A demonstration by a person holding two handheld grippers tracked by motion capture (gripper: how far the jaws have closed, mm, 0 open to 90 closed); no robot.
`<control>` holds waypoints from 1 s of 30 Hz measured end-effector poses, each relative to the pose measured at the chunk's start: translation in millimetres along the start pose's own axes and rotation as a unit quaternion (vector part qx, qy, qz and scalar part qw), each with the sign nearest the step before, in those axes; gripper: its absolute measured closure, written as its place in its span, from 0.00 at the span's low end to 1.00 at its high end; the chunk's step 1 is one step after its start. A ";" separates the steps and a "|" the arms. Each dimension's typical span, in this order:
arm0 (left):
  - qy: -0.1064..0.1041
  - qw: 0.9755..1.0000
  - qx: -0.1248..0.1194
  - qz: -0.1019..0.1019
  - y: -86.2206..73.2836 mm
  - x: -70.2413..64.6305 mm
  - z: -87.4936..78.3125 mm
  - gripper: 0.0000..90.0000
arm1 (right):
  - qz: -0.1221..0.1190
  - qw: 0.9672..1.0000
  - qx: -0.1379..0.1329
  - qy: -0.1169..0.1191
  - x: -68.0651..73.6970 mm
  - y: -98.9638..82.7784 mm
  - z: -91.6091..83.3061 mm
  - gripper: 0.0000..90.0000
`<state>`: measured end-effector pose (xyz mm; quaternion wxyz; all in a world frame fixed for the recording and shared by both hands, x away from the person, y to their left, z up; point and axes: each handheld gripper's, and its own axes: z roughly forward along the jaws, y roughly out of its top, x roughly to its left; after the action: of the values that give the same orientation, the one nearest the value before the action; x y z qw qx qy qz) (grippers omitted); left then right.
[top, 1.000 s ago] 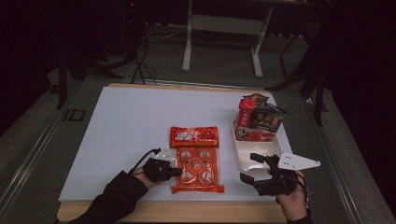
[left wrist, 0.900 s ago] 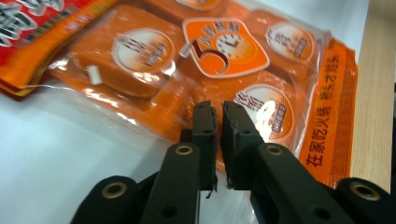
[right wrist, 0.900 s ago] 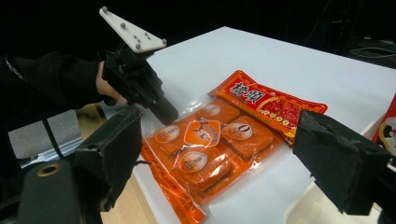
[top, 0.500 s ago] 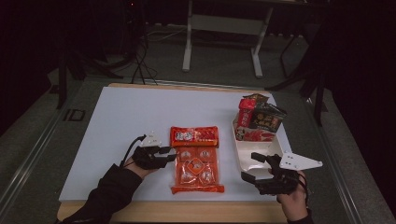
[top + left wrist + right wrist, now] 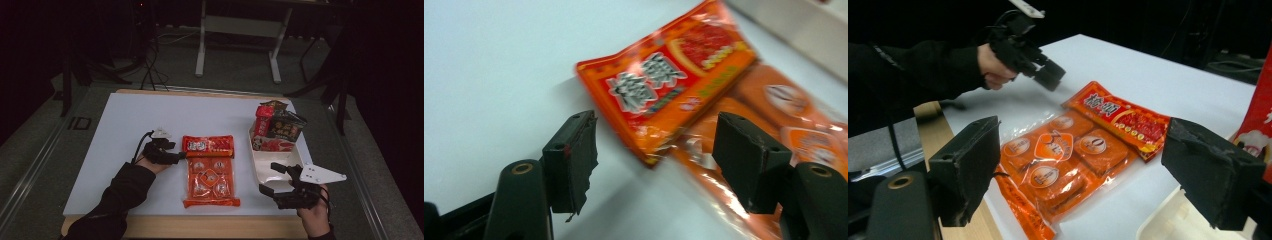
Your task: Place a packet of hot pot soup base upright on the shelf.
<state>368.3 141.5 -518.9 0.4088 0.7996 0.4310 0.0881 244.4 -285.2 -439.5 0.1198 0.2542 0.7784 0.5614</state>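
Left gripper (image 5: 176,156) shifted up from beside the clear multipack to the red packet's end, jaws apart, red snack packet (image 5: 208,145) just at its 3 o'clock, overlapping orange multipack (image 5: 210,180) at 6 o'clock, white tray (image 5: 272,167) with upright packets (image 5: 276,127) at its 12 o'clock end, right gripper (image 5: 274,179) jaws apart beside tray.

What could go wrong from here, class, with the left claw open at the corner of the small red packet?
1. The small red packet overlaps the clear multipack, so the left claw might pinch both wrappers.
2. Both lie flat on the white table; the claw may push them rather than grip.
3. The right claw hangs open by the white tray and could knock it.
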 end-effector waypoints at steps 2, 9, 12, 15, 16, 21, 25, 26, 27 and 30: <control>0.007 1.000 0.008 -0.003 0.4 5.1 7.3 0.38 | -0.002 1.000 0.004 -0.001 0.7 -0.7 1.1 0.17; 0.000 1.000 0.022 -0.016 5.3 13.9 26.0 0.38 | -0.007 1.000 0.013 0.000 2.2 -1.3 3.3 0.17; -0.007 1.000 0.025 -0.014 7.7 15.1 31.0 0.40 | -0.007 1.000 0.015 0.001 2.4 -1.6 3.4 0.17; -0.003 0.999 0.033 -0.015 7.6 16.6 37.6 0.41 | -0.008 1.000 0.015 0.001 2.5 -2.0 3.4 0.17; -0.005 0.999 0.032 -0.020 7.4 18.1 39.3 0.41 | -0.008 1.000 0.015 0.001 2.6 -2.0 3.3 0.17; -0.018 0.999 0.026 -0.026 11.0 20.7 44.3 0.46 | -0.007 1.000 0.016 0.005 2.4 -2.1 3.6 0.17; -0.034 0.999 0.031 -0.019 13.5 15.3 48.7 0.57 | -0.008 1.000 0.017 0.006 2.3 -2.2 4.5 0.17; -0.042 0.998 0.033 -0.021 14.2 14.4 49.8 0.60 | -0.009 1.000 0.018 0.006 2.3 -2.1 4.6 0.17; -0.043 0.998 0.033 -0.023 14.5 13.2 51.0 0.63 | -0.008 1.000 0.017 0.006 2.5 -2.0 4.7 0.17; -0.038 0.998 0.035 -0.021 16.1 10.6 52.9 0.65 | -0.010 1.000 0.018 0.007 2.8 -2.1 4.8 0.17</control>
<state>410.8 114.3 -543.8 0.3985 0.8070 0.4345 0.0346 243.8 -280.2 -442.8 0.1155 0.2448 0.7917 0.5476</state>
